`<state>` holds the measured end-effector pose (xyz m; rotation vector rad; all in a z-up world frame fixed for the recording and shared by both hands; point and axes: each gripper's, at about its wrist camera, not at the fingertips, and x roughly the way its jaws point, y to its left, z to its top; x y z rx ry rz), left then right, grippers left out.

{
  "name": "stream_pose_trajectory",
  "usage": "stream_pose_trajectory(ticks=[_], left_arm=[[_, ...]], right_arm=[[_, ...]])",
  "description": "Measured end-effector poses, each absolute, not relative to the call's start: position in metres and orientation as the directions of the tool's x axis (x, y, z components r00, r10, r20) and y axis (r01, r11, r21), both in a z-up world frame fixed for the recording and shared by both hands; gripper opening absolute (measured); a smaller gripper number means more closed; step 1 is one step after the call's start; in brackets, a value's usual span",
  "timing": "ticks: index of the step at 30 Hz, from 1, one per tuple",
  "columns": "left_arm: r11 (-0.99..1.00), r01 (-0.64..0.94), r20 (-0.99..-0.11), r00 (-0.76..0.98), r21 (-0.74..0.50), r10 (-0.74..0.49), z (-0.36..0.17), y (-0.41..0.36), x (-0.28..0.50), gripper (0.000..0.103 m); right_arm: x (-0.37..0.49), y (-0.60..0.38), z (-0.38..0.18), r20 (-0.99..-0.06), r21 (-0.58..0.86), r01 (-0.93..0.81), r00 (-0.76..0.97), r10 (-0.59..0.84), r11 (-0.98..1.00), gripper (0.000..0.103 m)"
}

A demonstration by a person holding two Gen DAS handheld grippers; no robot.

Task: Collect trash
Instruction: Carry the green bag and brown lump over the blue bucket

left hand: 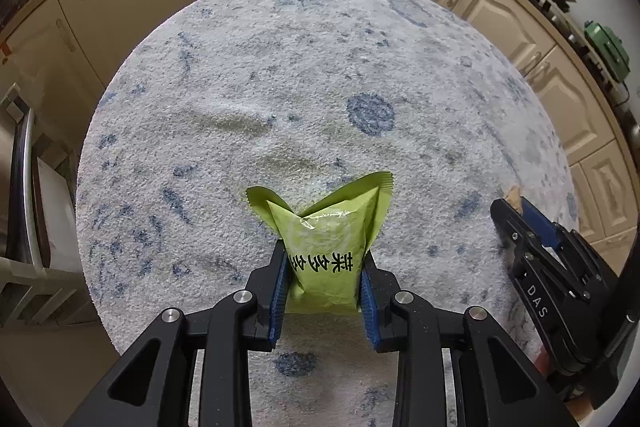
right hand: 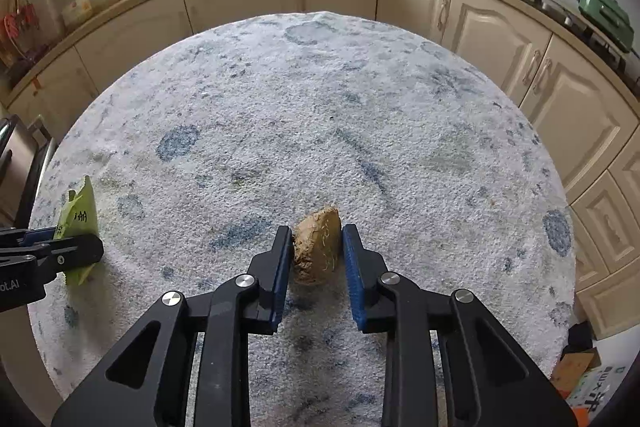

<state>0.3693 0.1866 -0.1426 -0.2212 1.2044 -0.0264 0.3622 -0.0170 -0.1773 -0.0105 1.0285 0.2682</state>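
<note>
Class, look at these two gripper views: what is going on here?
A person is collecting trash with two handheld grippers over a round table covered in blue-speckled cloth. The left gripper is shut on a green snack packet. The right gripper has its fingers around a brown crumbly lump, touching both sides.

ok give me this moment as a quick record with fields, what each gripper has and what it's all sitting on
surface: round table under a white and blue speckled cloth
left gripper: jaws shut on the green packet, which is pinched in at the middle
right gripper: jaws on either side of the brown lump, seemingly gripping it
green packet markings: black printed characters
surroundings: cream kitchen cabinets behind the table
bin: none in view
</note>
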Motion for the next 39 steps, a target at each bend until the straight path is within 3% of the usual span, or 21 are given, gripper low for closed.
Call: stream_pose_trajectory(ticks=[20,39], left_arm=[[0.987,0.110,-0.889,0.429,-0.120,-0.156,-0.100,0.099,0.340,0.028],[0.816,0.573,-0.900,0.316,-0.072,-0.301,-0.100,-0.130,0.304,0.028]], right_arm=[[0.311,-0.102,-0.145,-0.806,0.151,-0.066,0.570,0.162,0.986,0.025],[0.208,-0.308,-0.156,-0.835,0.116,0.406,0.534,-0.132,0.906,0.025]])
